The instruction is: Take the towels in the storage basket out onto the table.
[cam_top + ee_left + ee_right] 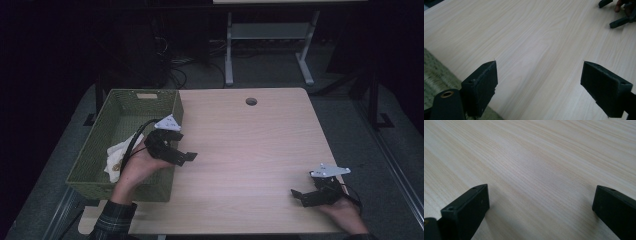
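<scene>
white cloth (118, 154) inside green basket (95, 150)

The person's left hand (134, 167) comes in from the bottom left in a plaid sleeve (112, 220) and holds the left gripper (181, 156) pointing to the right, its grey three-cornered plate (168, 122) tilted up on top and its cable looping back over the wrist. In the left gripper view its two black jaws stand wide apart with nothing between the pads (484, 85). The right hand (345, 212) sits low at the bottom right, holding the right gripper (301, 196) aimed to the left, and in the right gripper view its jaws are likewise spread wide and empty.
</scene>
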`<action>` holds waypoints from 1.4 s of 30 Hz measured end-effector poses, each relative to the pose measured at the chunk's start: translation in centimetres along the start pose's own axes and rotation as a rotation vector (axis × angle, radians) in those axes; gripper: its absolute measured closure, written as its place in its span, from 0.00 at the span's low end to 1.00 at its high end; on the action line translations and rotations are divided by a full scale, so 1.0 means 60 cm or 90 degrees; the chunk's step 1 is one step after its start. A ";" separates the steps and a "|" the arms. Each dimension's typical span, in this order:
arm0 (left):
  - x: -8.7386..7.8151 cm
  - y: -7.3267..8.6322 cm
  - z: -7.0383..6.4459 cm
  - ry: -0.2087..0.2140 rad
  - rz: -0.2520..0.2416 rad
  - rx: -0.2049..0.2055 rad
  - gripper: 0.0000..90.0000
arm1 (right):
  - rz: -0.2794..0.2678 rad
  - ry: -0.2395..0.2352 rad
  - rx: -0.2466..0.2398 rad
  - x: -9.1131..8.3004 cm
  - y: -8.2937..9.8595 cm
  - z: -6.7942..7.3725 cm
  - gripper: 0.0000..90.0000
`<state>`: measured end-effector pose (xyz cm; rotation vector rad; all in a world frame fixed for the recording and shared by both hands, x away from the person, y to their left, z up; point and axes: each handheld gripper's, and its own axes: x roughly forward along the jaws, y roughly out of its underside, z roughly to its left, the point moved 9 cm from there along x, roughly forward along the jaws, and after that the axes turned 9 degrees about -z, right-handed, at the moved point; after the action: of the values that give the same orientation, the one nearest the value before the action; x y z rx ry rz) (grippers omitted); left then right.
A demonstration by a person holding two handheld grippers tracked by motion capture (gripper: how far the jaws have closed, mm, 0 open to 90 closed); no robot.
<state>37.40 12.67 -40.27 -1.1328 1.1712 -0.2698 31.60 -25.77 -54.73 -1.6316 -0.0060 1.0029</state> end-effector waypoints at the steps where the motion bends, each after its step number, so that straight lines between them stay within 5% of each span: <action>1: -0.003 0.001 0.002 -0.001 0.000 -0.005 0.15 | 0.000 0.000 0.000 0.000 0.000 0.000 0.01; 23: -0.079 0.025 0.073 -0.073 -0.013 -0.028 0.16 | 0.000 0.000 0.000 0.000 0.000 0.000 0.01; 42: -0.130 0.073 0.134 -0.136 -0.003 -0.041 0.16 | 0.000 0.000 0.001 0.000 0.000 0.000 0.01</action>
<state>39.16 24.55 -39.64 -1.1894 0.9948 -0.1118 31.60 -25.76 -54.73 -1.6304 -0.0052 1.0030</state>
